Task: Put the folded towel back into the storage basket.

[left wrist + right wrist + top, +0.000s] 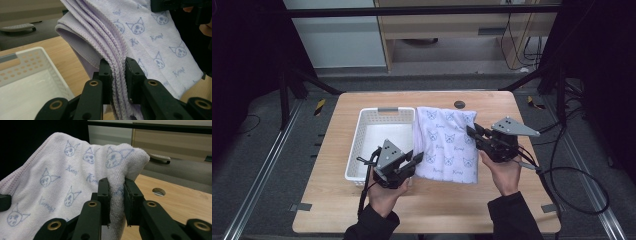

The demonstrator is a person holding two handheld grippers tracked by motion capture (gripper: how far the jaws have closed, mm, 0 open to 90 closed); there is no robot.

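Between the left tool's (117, 75) jaws sits the stacked hem of a folded towel (447, 142), clamped tight; right tool (116, 195) is clamped on the opposite folded edge. Towel hangs between both, over the table's (492, 205) middle, its left side overlapping the right rim of a white basket (357, 145) near the left edge. Risk: layers could slip from the left grip and the fold fan open; uneven pulling would cause it, or dragging could catch the rim. Basket looks empty.
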